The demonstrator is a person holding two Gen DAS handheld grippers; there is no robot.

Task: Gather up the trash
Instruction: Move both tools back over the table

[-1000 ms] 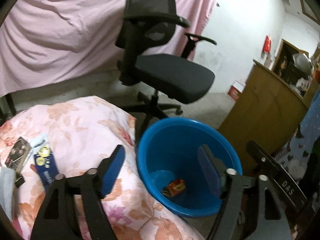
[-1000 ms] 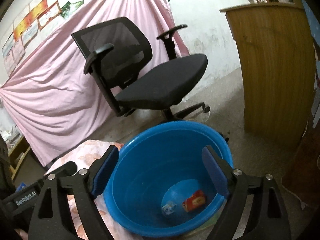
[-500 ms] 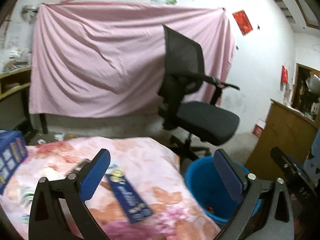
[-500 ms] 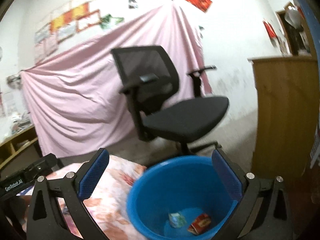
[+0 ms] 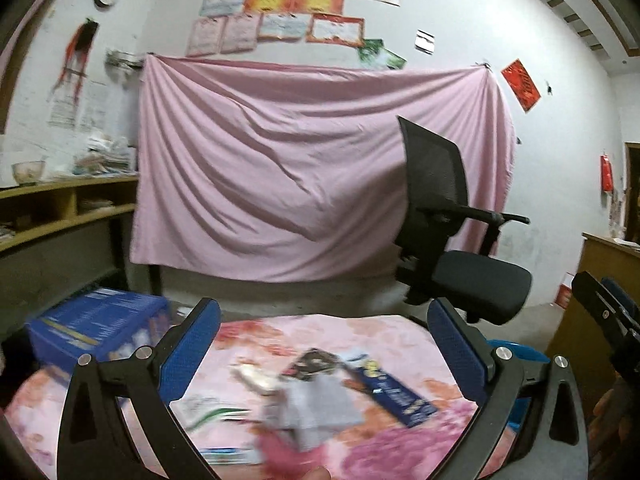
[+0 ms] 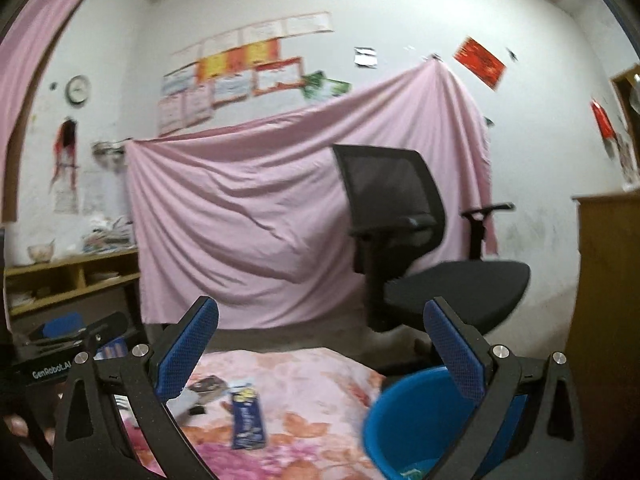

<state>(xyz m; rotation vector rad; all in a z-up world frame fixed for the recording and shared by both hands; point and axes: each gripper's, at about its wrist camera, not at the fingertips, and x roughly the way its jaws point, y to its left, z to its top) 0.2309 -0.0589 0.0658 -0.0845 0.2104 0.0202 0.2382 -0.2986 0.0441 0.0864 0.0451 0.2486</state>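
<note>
Both grippers swung off the bucket, back over the table.

Left gripper and right gripper are held with jaws wide open, nothing gripped. A second ago both were aimed into the blue bucket; now the floral-cloth table is faced, so another pickup is likely next. Remaining trash is seen mid-table: a blue wrapper, grey paper, all blurred.

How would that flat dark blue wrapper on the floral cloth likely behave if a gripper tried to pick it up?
The blue wrapper lies flat, so it is probably light and thin. It may bend rather than stay stiff. The soft floral cloth beneath could bunch up with it, making an edge pinch awkward.
</note>
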